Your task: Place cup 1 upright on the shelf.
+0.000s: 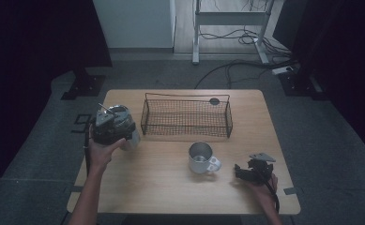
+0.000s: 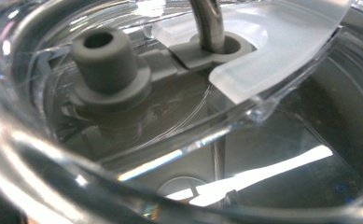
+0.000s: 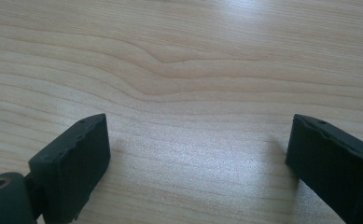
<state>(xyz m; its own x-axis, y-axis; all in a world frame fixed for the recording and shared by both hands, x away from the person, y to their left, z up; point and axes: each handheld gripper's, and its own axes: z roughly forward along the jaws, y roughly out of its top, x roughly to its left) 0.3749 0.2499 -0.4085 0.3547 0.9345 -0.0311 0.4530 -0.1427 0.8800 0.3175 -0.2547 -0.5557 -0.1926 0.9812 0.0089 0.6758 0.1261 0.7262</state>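
The clear lidded cup point(image 1: 124, 123) is held off the table at its left edge, at the left end of the wire basket point(image 1: 186, 117), clamped by the left gripper point(image 1: 109, 125) in the person's left hand point(image 1: 102, 152); in the high view the gripper's body covers most of it, with the cup's clear wall showing just right of the hand. The left gripper view looks at close range through the cup's clear wall point(image 2: 39, 154), onto a lid with 1 grey spout point(image 2: 105, 56) and 1 metal straw point(image 2: 208, 21) passing through a grey fitting; the jaws themselves are hidden there, so their exact spread cannot be judged. The metal mug point(image 1: 201, 157) stands upright on the wooden table point(image 1: 161, 187), in front of the basket, handle toward the right. The right gripper point(image 3: 198, 154) rests low over the table near the right front edge, jaws well apart with bare wood between them, holding nothing.
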